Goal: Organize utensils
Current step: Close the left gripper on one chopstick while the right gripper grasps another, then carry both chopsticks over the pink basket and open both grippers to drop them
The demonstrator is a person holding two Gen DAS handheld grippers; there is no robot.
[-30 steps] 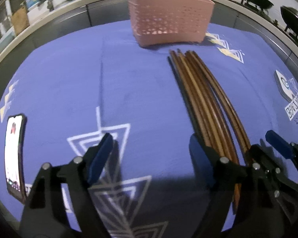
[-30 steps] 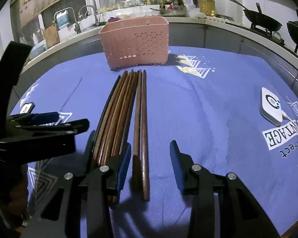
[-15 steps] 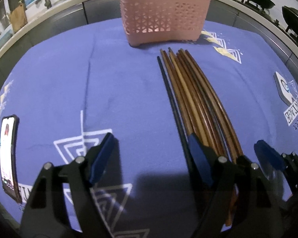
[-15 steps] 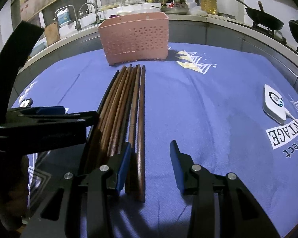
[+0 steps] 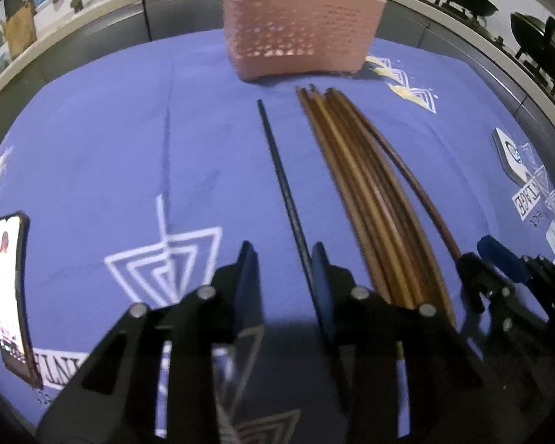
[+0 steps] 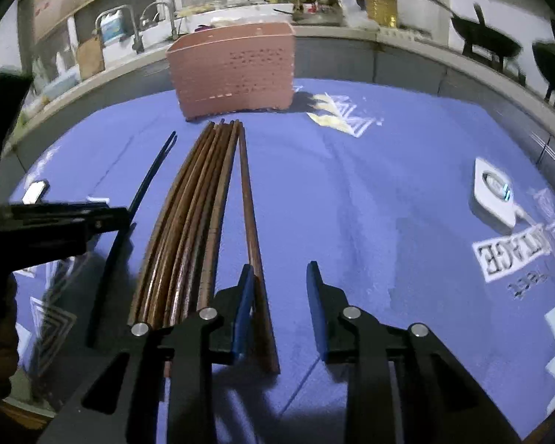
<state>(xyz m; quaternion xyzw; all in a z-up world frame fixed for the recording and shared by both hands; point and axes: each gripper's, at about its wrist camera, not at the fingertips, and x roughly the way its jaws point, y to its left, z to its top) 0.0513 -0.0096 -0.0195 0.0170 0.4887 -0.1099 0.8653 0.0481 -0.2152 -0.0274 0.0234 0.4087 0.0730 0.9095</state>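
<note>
Several brown chopsticks (image 5: 355,192) lie in a bundle on the blue cloth, tips towards a pink perforated basket (image 5: 299,26) at the back. One black chopstick (image 5: 283,192) lies apart to their left. My left gripper (image 5: 283,270) is open, narrowed, and the black chopstick's near end runs between its fingers against the right pad. In the right wrist view the bundle (image 6: 188,214) lies left of my right gripper (image 6: 279,296), which is open with a single brown chopstick (image 6: 251,233) by its left finger. The basket (image 6: 233,70) stands behind.
A phone (image 5: 11,288) lies at the cloth's left edge. A white square device (image 6: 494,192) with a cable sits on the right. A counter with a sink, bottles and woks rings the back. The left gripper's arm (image 6: 48,225) reaches in from the left.
The left gripper has narrowed and shifted right onto the black chopstick, which now lies apart from the bundle. The right gripper has narrowed slightly beside the single brown chopstick.
</note>
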